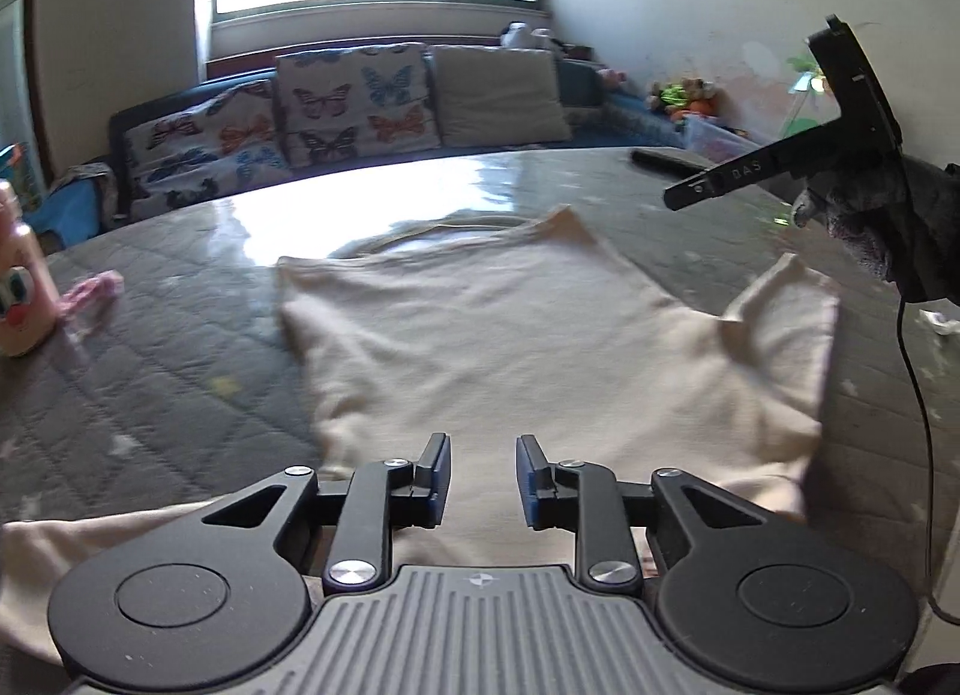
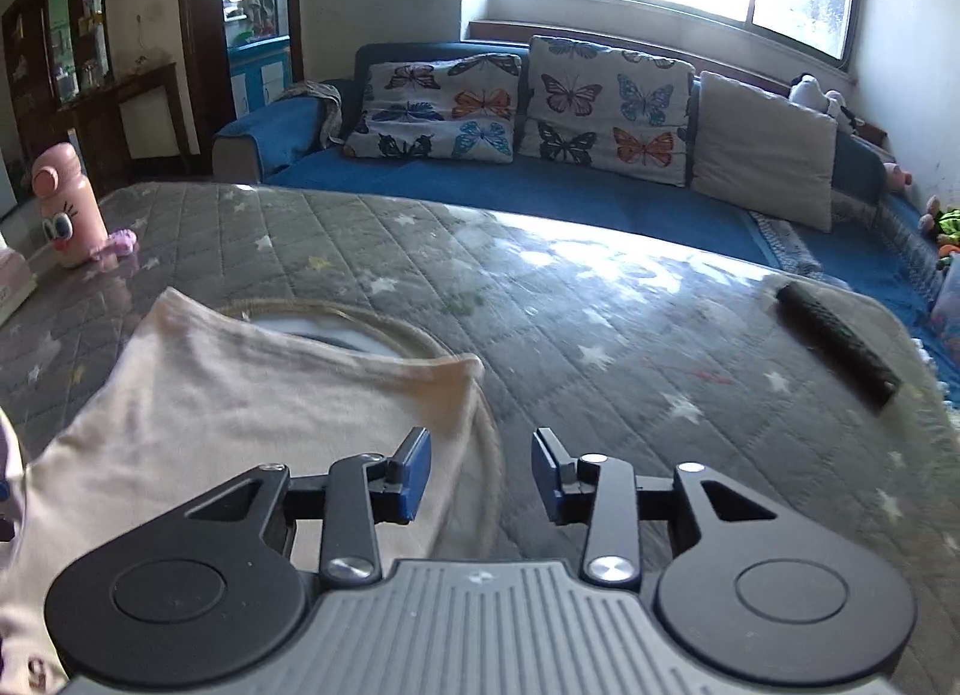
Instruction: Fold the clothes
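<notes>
A cream T-shirt point(image 1: 510, 329) lies spread on the grey star-quilted table cover point(image 1: 180, 347). Its right sleeve point(image 1: 780, 311) is rumpled upward. My left gripper point(image 1: 483, 476) is open and empty, hovering over the shirt's near part. My right gripper point(image 2: 481, 473) is open and empty, just above the table at the shirt's far right corner point(image 2: 462, 371). In the left wrist view the right gripper point(image 1: 690, 194) shows from the side, held by a gloved hand above the table's right side. The shirt point(image 2: 240, 413) fills the lower left of the right wrist view.
A pink cartoon-face bottle point(image 2: 63, 209) and a pink hair tie point(image 2: 117, 245) sit at the table's far left. A black remote point(image 2: 837, 344) lies at the far right. A round mat point(image 2: 420, 347) peeks from under the shirt. A blue sofa point(image 2: 540, 197) with butterfly cushions stands behind.
</notes>
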`<act>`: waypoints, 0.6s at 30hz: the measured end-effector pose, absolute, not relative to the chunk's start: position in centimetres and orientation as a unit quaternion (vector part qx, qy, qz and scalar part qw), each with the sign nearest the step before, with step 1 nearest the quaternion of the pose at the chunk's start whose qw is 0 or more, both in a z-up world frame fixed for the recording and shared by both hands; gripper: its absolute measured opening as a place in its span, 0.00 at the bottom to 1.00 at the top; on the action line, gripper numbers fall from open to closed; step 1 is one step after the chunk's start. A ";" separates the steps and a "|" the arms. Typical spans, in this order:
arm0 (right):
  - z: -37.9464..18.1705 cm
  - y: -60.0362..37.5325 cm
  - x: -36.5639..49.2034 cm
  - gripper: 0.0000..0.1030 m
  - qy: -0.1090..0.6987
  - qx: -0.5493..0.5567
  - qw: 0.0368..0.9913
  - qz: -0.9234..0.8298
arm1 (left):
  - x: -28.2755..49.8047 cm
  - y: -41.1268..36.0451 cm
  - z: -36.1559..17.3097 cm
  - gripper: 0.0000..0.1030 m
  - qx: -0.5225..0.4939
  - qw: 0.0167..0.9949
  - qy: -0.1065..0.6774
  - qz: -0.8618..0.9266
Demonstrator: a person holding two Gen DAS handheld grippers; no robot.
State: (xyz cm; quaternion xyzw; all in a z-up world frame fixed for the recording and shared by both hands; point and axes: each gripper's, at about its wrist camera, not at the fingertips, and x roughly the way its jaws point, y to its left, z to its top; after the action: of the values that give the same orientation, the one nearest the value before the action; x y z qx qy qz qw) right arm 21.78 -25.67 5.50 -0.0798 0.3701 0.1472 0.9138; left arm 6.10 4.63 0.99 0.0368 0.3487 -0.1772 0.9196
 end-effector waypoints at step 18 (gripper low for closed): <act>1.6 -21.0 6.5 0.40 0.378 -0.180 0.852 0.315 | 1.9 -0.5 -1.6 0.25 0.087 0.898 0.364 -0.232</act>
State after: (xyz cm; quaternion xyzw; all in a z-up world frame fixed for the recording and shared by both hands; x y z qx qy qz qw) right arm 6.53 -20.97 1.64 -0.1801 0.3785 0.3149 0.8515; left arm 1.93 -0.48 -1.58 0.0866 0.3644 -0.2324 0.8976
